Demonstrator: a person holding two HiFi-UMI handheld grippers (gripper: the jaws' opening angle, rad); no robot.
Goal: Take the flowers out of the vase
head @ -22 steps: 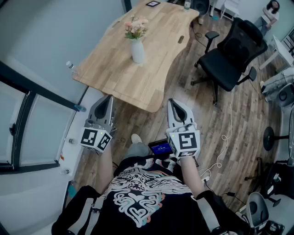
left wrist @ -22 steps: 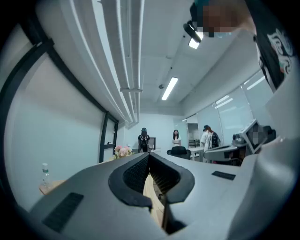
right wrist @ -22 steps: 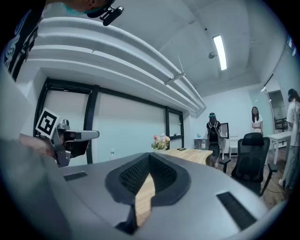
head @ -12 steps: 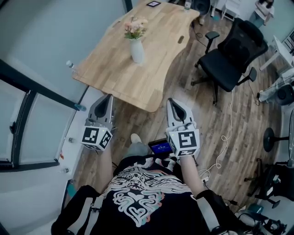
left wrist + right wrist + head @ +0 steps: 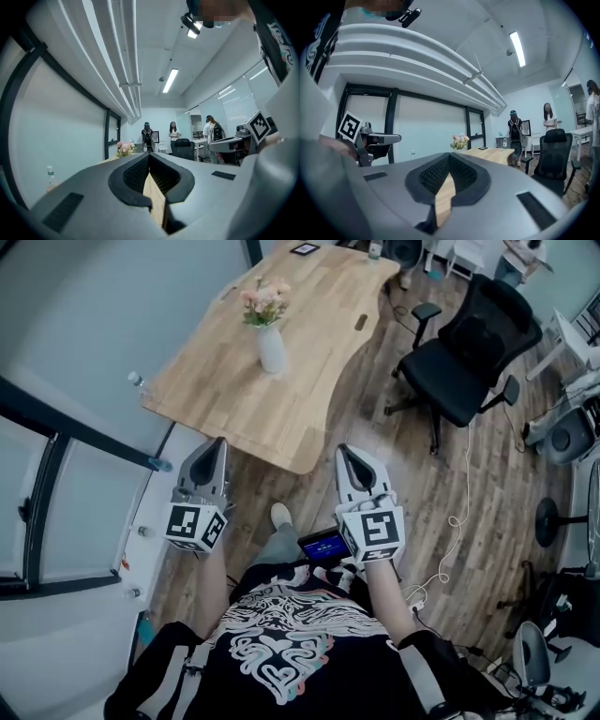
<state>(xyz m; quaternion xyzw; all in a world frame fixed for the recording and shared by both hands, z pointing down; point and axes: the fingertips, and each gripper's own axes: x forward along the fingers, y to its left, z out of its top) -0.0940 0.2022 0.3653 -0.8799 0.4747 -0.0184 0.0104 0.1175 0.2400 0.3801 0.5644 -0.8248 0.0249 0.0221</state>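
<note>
A white vase [image 5: 271, 349] with pink flowers [image 5: 262, 302] stands on a light wooden table [image 5: 309, 390] ahead of me. The flowers [image 5: 125, 148] show small and far off in the left gripper view, and the flowers [image 5: 460, 141] likewise in the right gripper view. My left gripper [image 5: 217, 445] is held level short of the table's near edge, shut and empty. My right gripper [image 5: 345, 454] is beside it, also shut with nothing between its jaws.
A black office chair [image 5: 464, 357] stands right of the table. A clear bottle [image 5: 137, 382] sits at the table's left corner by the glass wall. Cables [image 5: 450, 549] trail over the wooden floor. Several people [image 5: 173, 136] stand at the far end of the room.
The table and vase have slid slightly left and up in the head view. Both grippers keep their pose, shut and side by side.
</note>
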